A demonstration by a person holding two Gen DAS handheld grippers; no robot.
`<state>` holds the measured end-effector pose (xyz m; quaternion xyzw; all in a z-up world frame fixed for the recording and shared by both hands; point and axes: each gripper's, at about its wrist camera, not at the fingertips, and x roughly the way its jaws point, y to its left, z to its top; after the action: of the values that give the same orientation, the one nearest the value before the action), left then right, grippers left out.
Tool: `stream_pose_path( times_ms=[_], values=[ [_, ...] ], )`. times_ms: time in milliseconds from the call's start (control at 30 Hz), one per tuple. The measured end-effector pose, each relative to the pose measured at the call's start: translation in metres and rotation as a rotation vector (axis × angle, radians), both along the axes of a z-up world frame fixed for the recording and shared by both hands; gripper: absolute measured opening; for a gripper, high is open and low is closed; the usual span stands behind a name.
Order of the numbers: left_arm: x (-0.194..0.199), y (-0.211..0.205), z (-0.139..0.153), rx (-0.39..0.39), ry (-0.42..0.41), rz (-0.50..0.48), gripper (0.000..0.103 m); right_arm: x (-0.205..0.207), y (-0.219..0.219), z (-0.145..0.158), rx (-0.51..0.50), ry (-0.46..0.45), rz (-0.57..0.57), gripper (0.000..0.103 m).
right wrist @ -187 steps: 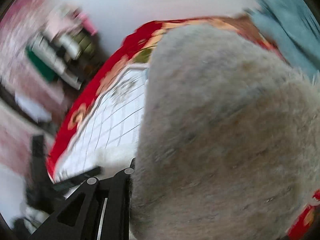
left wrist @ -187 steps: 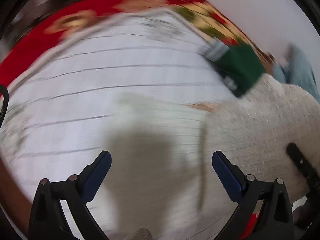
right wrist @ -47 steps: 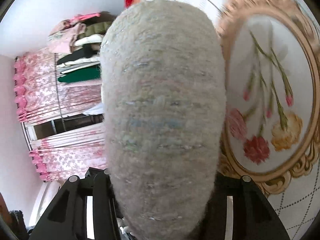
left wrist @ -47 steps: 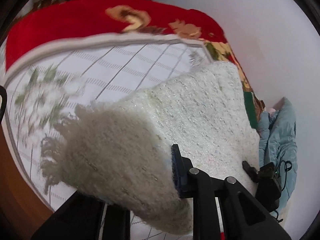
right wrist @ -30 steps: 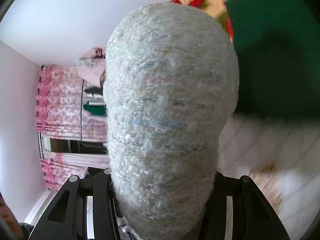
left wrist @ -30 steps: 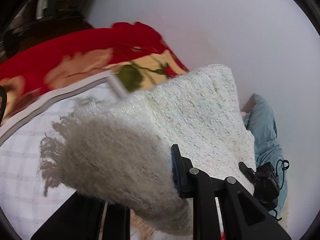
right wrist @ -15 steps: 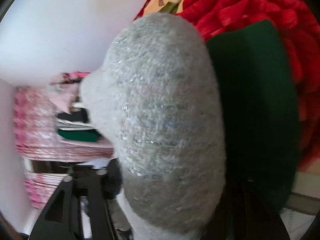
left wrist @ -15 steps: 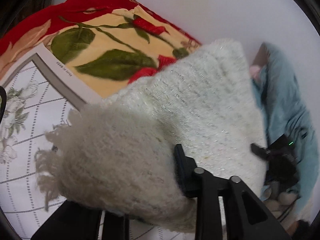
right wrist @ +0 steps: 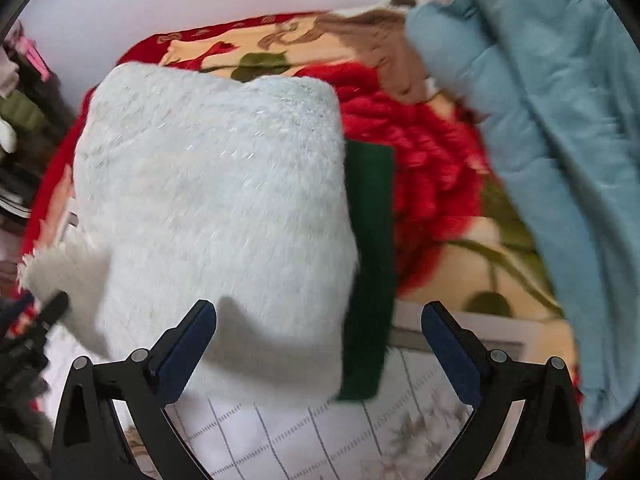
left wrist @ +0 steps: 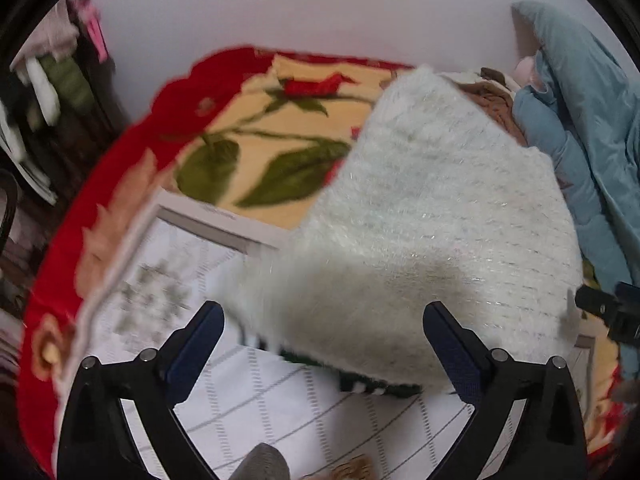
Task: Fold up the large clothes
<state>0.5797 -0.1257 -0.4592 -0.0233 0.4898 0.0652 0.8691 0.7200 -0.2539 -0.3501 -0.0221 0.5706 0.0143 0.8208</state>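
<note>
A folded fluffy white knit garment (left wrist: pixel 420 232) (right wrist: pixel 216 184) lies on top of a folded dark green garment (right wrist: pixel 368 264) (left wrist: pixel 376 386) on the bed. My left gripper (left wrist: pixel 324 344) hangs just in front of the white bundle, its jaws opening wide, the pads clear of the knit. My right gripper (right wrist: pixel 320 344) is likewise opening, jaws spread wide, with the white and green folds below and beyond the pads and nothing pressed between them. The other gripper's black tip shows at each view's edge (left wrist: pixel 612 312) (right wrist: pixel 44 312).
The bed carries a white checked sheet (left wrist: pixel 304 408) over a red floral blanket (left wrist: pixel 256 128). A light blue padded jacket (right wrist: pixel 552 128) (left wrist: pixel 584 128) is heaped at the right, with a brown garment (left wrist: pixel 496 108) behind. A clothes rack (left wrist: pixel 44 92) stands at the left by the wall.
Both grippers carried the white bundle across the bed, set it on the green garment, then opened and let it go. The left view has rolled and tipped downward.
</note>
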Motion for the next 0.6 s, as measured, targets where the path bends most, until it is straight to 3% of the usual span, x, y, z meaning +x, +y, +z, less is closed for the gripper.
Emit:
stream_pose_path(
  times_ms=[200, 367, 600],
  values=[
    [-0.026, 0.009, 0.054, 0.066, -0.036, -0.044, 0.103, -0.089, 0.012, 0.032, -0.115, -0.072, -0.101, 0.103],
    [-0.066, 0.020, 0.119, 0.051, -0.083, -0.081, 0.102, -0.157, 0.035, 0.106, -0.146, -0.147, -0.149, 0.103],
    [-0.151, 0.039, 0.222, 0.021, -0.143, -0.129, 0.102, -0.258, 0.064, 0.222, -0.137, -0.227, -0.206, 0.103]
  ],
)
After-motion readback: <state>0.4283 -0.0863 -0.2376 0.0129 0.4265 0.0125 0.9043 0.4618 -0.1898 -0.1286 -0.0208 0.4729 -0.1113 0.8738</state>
